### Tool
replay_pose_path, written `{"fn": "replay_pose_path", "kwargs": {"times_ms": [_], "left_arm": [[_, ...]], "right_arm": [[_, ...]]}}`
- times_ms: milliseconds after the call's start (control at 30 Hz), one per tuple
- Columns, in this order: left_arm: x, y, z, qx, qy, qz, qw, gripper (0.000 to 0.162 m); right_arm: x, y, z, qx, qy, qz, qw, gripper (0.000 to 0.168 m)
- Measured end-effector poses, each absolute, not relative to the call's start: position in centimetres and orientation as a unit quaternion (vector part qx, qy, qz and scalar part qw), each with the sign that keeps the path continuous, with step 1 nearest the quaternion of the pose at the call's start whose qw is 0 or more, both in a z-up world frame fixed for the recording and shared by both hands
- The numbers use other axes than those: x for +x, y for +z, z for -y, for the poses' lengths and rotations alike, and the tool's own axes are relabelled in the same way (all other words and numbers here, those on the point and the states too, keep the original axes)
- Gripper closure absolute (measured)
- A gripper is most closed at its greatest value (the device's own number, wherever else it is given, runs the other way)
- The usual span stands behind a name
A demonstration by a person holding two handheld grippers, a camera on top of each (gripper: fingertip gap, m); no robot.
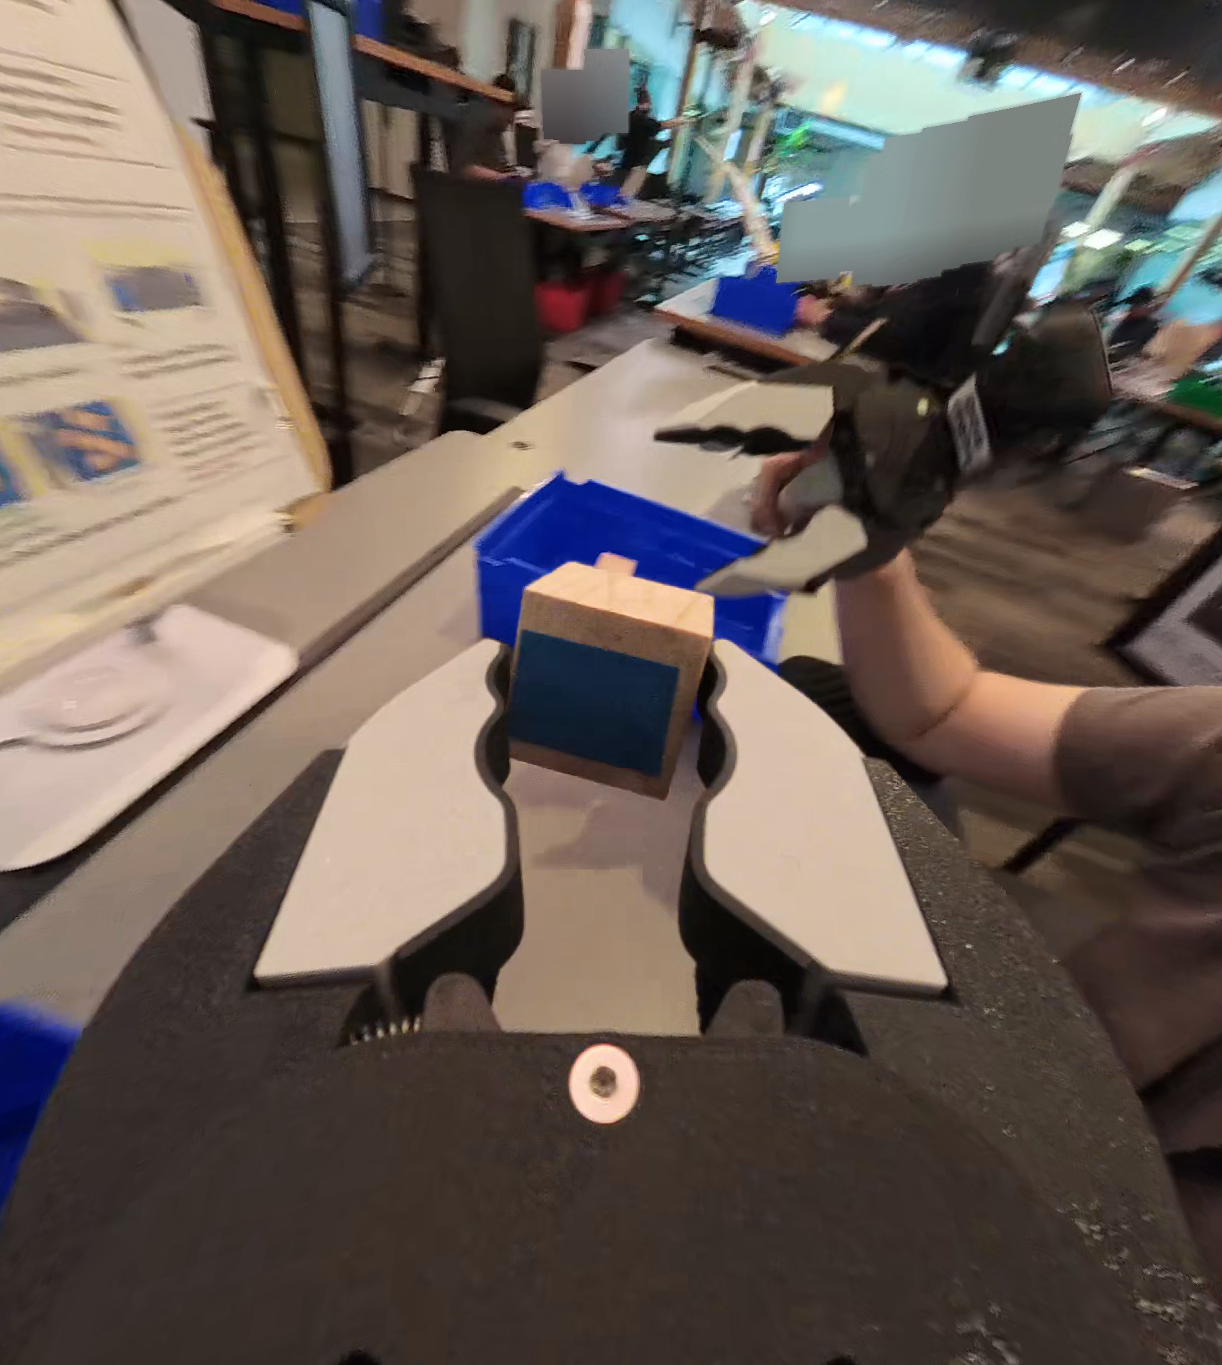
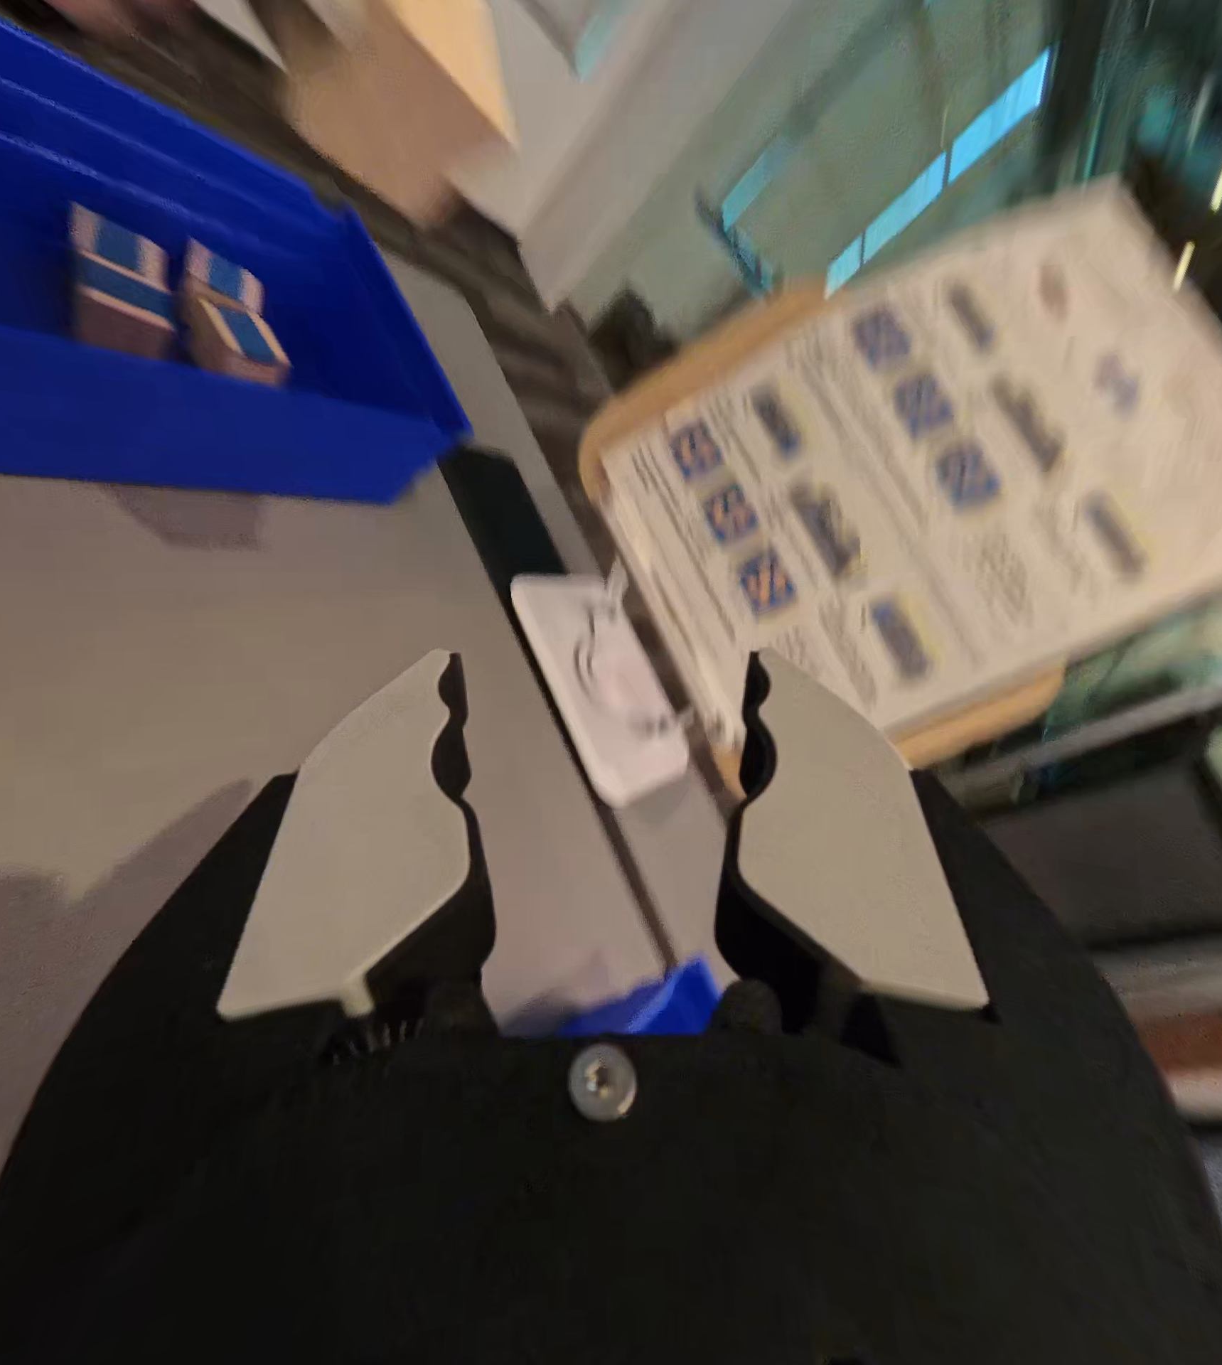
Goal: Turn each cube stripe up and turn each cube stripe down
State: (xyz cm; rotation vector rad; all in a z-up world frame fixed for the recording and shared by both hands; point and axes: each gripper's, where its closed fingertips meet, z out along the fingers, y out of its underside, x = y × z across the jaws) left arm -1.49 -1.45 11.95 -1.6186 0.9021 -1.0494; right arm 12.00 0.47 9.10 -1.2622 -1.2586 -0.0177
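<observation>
The left gripper (image 1: 604, 709) held one wooden cube (image 1: 611, 683) between its fingers (image 1: 416, 798), closed to the cube's width and pressing on its two side faces. The cube was clear of the grey desk (image 1: 386, 561), slightly tilted, with its blue stripe facing back toward the camera rather than up or down; the top face showed bare wood. Behind it, on the desk, stood a blue bin (image 1: 593, 532), and a small piece of wood showed over the near wall, apparently a further cube, though too little was visible to confirm. The right gripper (image 2: 604, 668) was empty, its fingers (image 2: 371, 827) spread wide with nothing between them, raised in the air beside the bin in the left wrist view. The right wrist view was badly blurred; it nevertheless showed a blue bin (image 2: 187, 436) holding two cubes (image 2: 175, 295) side by side, each with blue visible on more than one face, so their stripe orientation could not be settled. An instruction board (image 2: 962, 458) and a white stand base (image 2: 600, 702) stood off the desk edge. Assessment: the task was in progress, with one cube in hand in mid-turn and not yet set down. At least two others sat in a bin, and whether those counted as finished could not be told.
</observation>
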Motion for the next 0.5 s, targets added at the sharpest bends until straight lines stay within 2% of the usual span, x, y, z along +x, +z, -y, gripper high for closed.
{"fn": "replay_pose_path", "kwargs": {"times_ms": [200,300,500], "left_arm": [[4.8,10.6,4.4,-0.632,-0.577,-0.359,0.371,0.114],[6.6,9.7,5.2,-0.627,-0.611,-0.355,0.328,0.114],[7.9,9.5,6.4,-0.612,-0.65,-0.35,0.284,0.114]], "right_arm": [[6.6,9.6,4.6,-0.374,-0.048,0.577,0.724,0.096],[6.4,10.3,5.1,-0.351,-0.076,0.556,0.75,0.1],[6.0,9.5,5.2,-0.33,-0.115,0.571,0.743,0.108]]}}
